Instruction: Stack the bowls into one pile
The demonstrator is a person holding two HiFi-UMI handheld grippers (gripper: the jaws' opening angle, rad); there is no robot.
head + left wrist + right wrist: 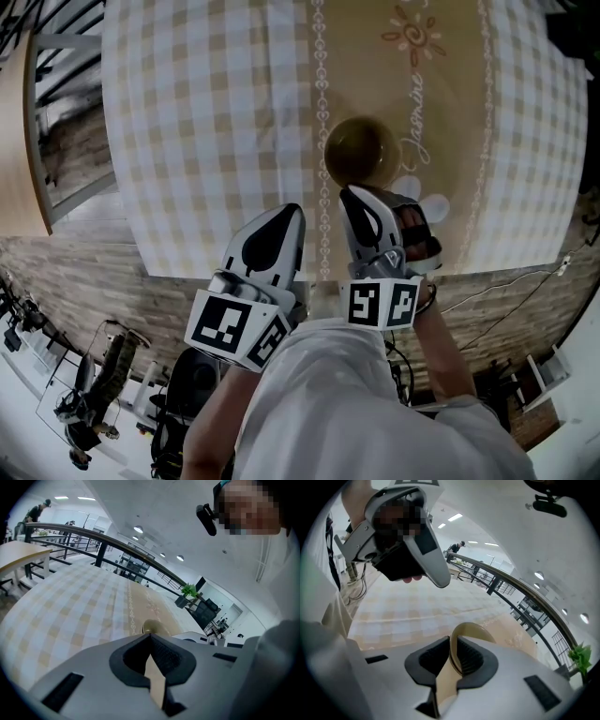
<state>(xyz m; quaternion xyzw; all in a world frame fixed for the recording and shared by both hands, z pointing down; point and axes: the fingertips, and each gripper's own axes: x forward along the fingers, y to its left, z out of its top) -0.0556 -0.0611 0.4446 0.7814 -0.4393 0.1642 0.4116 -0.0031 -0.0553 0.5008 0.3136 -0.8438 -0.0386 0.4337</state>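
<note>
One olive-gold bowl rests on the tan runner of the checked tablecloth, close to the table's near edge. My right gripper reaches it from the near side and is shut on its near rim; in the right gripper view the thin rim of the bowl stands pinched between the black pads at my right gripper. My left gripper hovers just left of the bowl, shut and holding nothing. In the left gripper view the bowl peeks out just beyond my left gripper.
The table's near edge runs just under both grippers, with wooden floor below. A wooden tabletop lies far left. A black railing stands beyond the table's far side. A potted plant sits past it.
</note>
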